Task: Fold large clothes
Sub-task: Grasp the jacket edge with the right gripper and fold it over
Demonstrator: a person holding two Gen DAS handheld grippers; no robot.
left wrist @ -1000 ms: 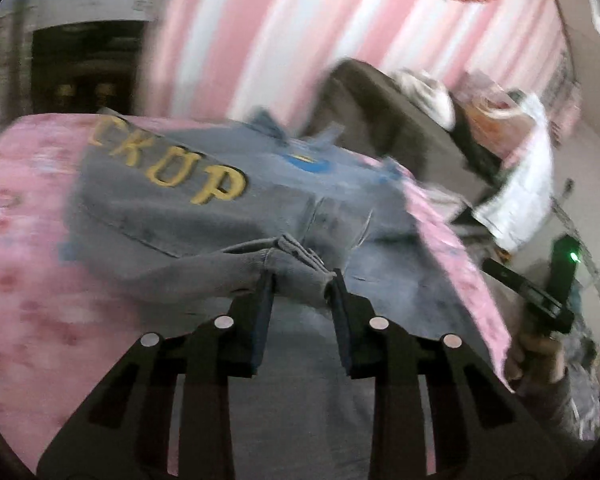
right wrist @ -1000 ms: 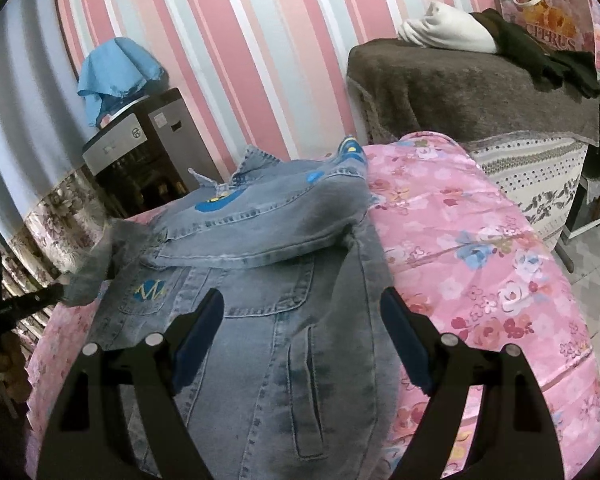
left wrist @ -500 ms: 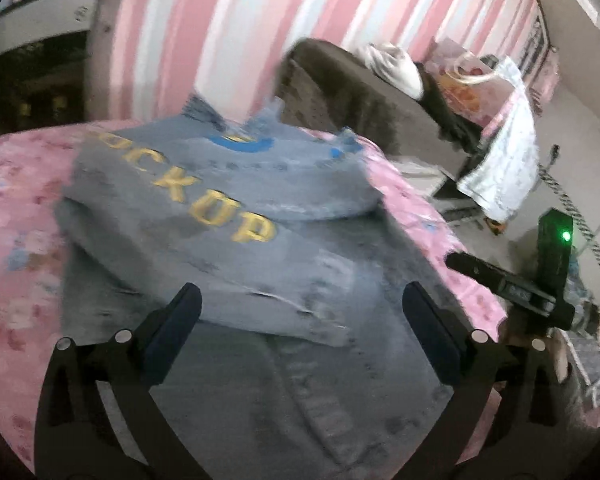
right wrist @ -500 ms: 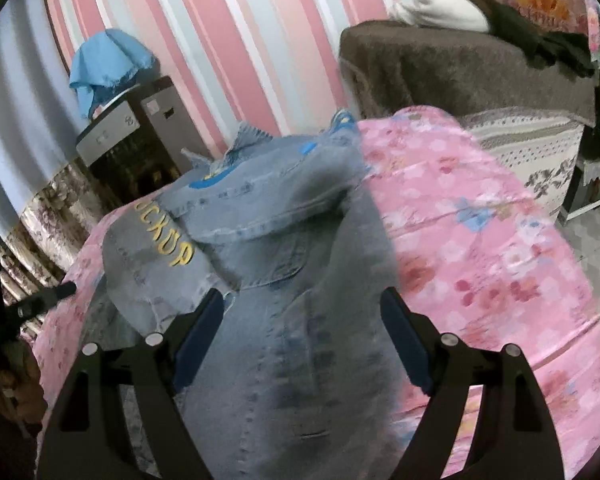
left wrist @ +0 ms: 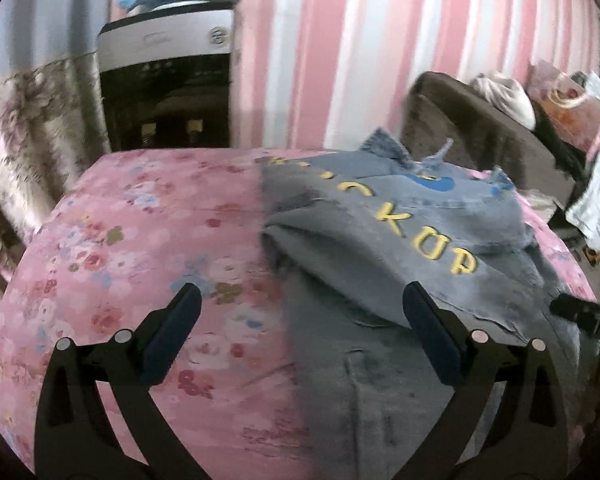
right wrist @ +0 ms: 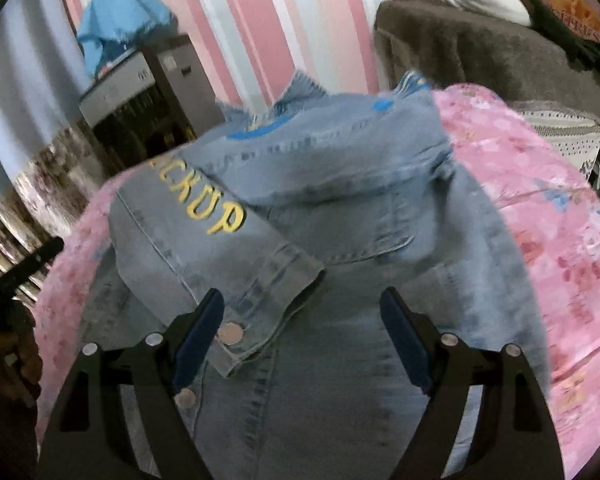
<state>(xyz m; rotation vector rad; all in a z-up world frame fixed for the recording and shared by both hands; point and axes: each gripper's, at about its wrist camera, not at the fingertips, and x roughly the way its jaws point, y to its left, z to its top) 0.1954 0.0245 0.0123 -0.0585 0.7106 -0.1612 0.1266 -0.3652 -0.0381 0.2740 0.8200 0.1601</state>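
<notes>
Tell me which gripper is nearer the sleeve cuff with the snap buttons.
Right. The right gripper hovers directly over the cuff, jaws open. The left gripper sits off the jacket's edge, over the pink sheet.

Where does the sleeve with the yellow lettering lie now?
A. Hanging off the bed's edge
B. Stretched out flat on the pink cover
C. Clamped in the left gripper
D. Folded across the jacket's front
D: the lettered sleeve lies across the denim jacket, cuff near the middle, no pads on it.
</notes>
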